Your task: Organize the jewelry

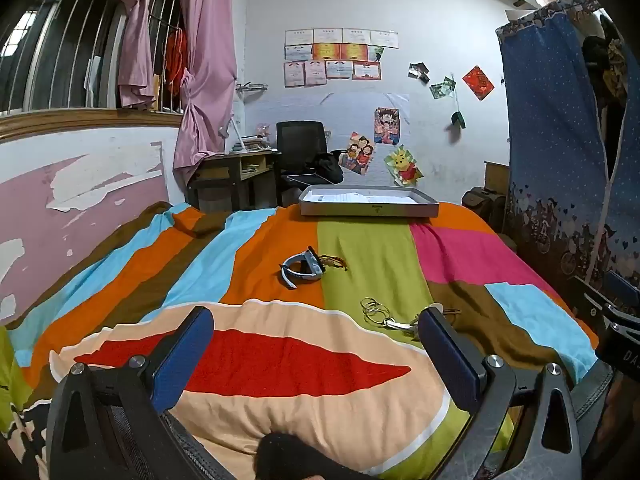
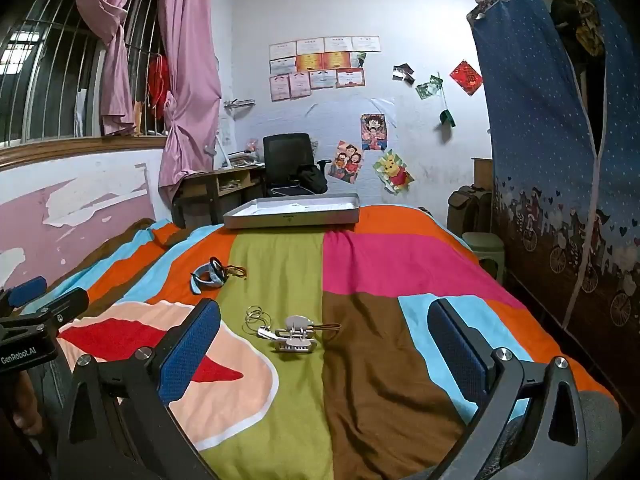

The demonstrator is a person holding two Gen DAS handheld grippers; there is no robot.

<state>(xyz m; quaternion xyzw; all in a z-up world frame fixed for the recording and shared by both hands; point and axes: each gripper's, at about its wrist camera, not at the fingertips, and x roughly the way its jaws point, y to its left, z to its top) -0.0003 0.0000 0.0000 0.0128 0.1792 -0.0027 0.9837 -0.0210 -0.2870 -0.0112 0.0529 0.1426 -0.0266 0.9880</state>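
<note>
- Your left gripper (image 1: pixel 316 340) hovers low over the bedspread (image 1: pixel 368 248) with its blue pads spread wide and nothing between them.
- Your right gripper (image 2: pixel 324 340) is spread just as wide, also empty, above the green and brown patches.
- In the right view, the left gripper shows at 9 o'clock, at the frame's edge.
- The rings (image 2: pixel 256 316) lie on the green patch, at 11 o'clock from the right gripper's gap, touching a small metal clasp.
- The claw clip (image 2: pixel 296 334) lies just beside them on the same patch, a thin brown band trailing toward 3 o'clock.
- In the left view, the rings (image 1: pixel 374 310) sit at 1 o'clock, close to the right-hand pad, which hides most of the clip.
- The wristband (image 1: pixel 302 268), grey-blue, lies farther up at 12 o'clock on the orange stripe, with a thin cord (image 1: pixel 334 262) touching its right side.
- The tray (image 1: pixel 368 208) rests at the far end of the bed, at 12 o'clock, well apart from the jewelry; papers lie inside it.
</note>
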